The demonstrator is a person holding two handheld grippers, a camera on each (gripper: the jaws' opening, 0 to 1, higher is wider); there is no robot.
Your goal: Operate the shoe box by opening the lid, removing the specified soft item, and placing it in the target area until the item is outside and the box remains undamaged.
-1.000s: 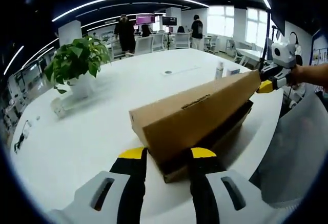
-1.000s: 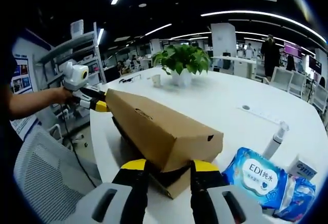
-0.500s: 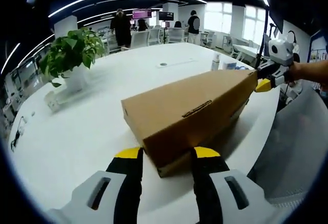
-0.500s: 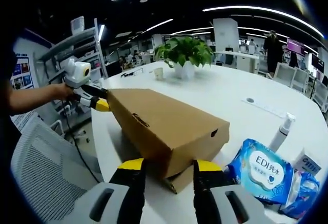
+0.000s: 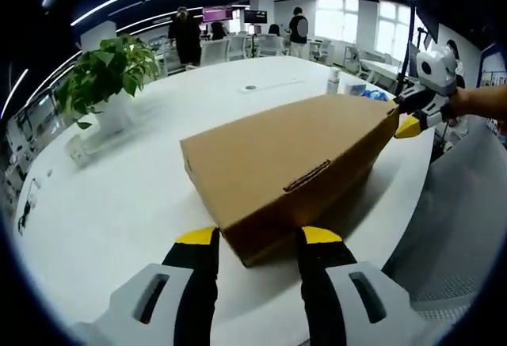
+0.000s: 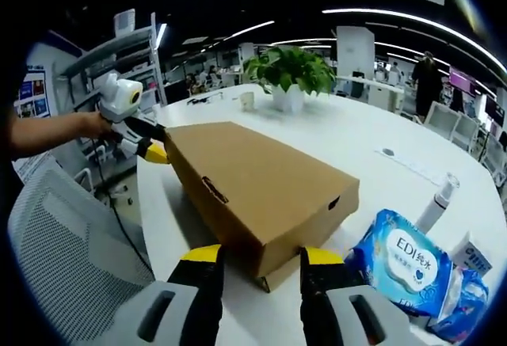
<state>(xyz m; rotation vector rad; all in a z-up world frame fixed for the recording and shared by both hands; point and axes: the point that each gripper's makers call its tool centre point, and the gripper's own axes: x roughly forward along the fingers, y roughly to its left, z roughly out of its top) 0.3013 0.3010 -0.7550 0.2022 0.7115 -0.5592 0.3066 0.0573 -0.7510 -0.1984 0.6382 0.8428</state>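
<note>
Work is barely begun: brown cardboard shoe box [image 5: 289,168] at frame centre sits lidded, left gripper [image 5: 257,239] and right gripper [image 6: 260,257] each parted around an end.

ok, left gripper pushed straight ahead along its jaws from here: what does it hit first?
The near end of the cardboard shoe box. It already sits between the tips of the left gripper, jaws flanking its corner, so contact looks almost immediate. Whether the pads already touch the box is unclear.
</note>
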